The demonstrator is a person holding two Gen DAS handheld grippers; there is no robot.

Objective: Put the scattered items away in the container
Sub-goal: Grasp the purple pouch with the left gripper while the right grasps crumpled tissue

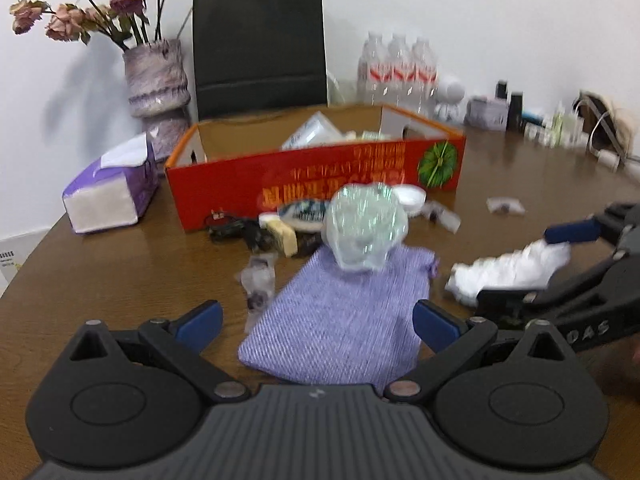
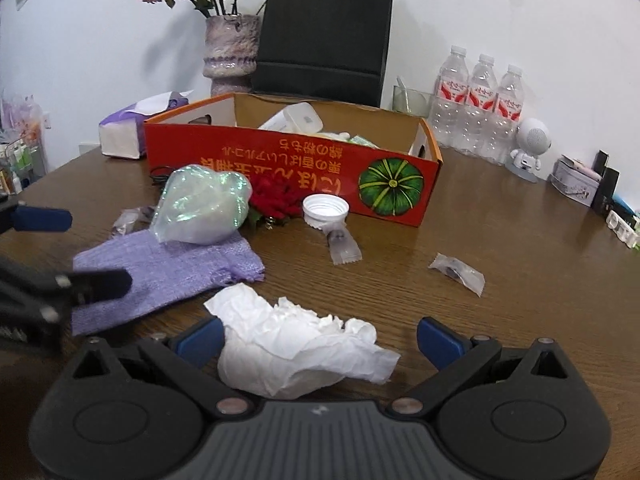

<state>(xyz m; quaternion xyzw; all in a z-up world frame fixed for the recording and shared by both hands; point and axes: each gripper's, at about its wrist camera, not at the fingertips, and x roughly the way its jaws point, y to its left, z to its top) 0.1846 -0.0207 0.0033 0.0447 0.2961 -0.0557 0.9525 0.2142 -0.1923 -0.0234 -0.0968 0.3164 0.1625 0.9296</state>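
The left wrist view is blurred throughout; the print on the box (image 1: 316, 176) cannot be read there. The clutter (image 1: 256, 232) at the box's near wall is smeared and partly hidden by a clear bag (image 1: 366, 232). The box's contents (image 2: 304, 120) are mostly screened by its wall. Small items (image 2: 616, 208) at the table's right edge are cut off.

The light is bright and even; the vase (image 1: 157, 80) throws a soft grey shadow on the wall (image 1: 480, 20) to its left; the left wrist view is blurred; both views bend strongly at dark corners; the table (image 2: 500, 240) shows mild sheen.
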